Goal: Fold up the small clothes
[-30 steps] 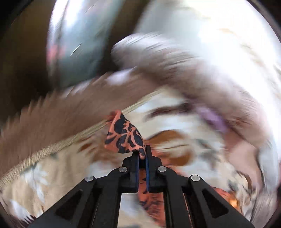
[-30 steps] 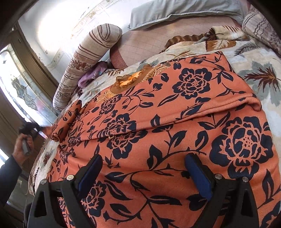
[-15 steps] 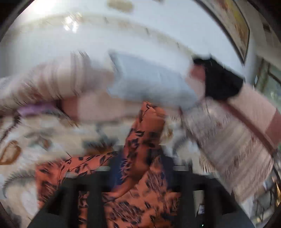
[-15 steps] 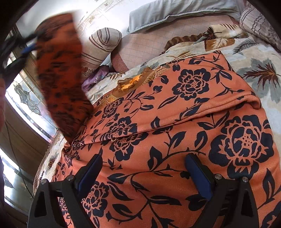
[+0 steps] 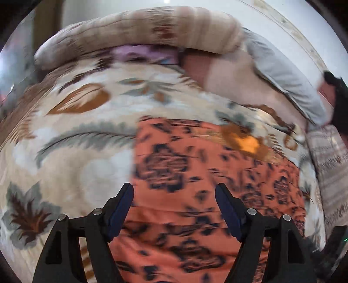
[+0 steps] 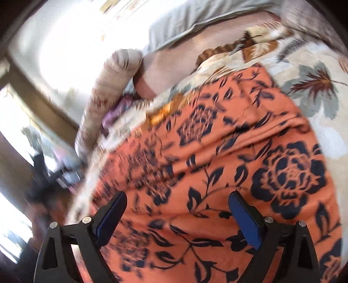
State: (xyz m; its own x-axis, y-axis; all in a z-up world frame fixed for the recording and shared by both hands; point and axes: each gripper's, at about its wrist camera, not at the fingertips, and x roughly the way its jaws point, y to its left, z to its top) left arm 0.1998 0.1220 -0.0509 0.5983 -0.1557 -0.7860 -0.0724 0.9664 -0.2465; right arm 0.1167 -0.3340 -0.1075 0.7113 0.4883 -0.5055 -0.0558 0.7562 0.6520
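An orange garment with a dark blue flower print (image 5: pixel 195 178) (image 6: pixel 217 174) lies spread and partly folded over on a leaf-patterned bedspread (image 5: pixel 71 139) (image 6: pixel 315 91). My left gripper (image 5: pixel 174 191) hovers over its left edge. Its jaws are opening and stand wide, with cloth below them but nothing pinched. My right gripper (image 6: pixel 178 200) is open above the garment's near part, its blue pads (image 6: pixel 245 219) clear of the fabric. Both views are motion-blurred.
A striped bolster (image 5: pixel 152 32) (image 6: pixel 113 85), a grey pillow (image 5: pixel 287 82) (image 6: pixel 195 19) and a purple cloth (image 5: pixel 141 52) lie at the head of the bed. A striped cushion (image 5: pixel 328 165) is at the right. A window and dark frame (image 6: pixel 28 102) stand beside the bed.
The left gripper, which was shut on a corner of the orange garment, swung it across over the garment, let go and now stands open. The right gripper rolled a little and stays open.
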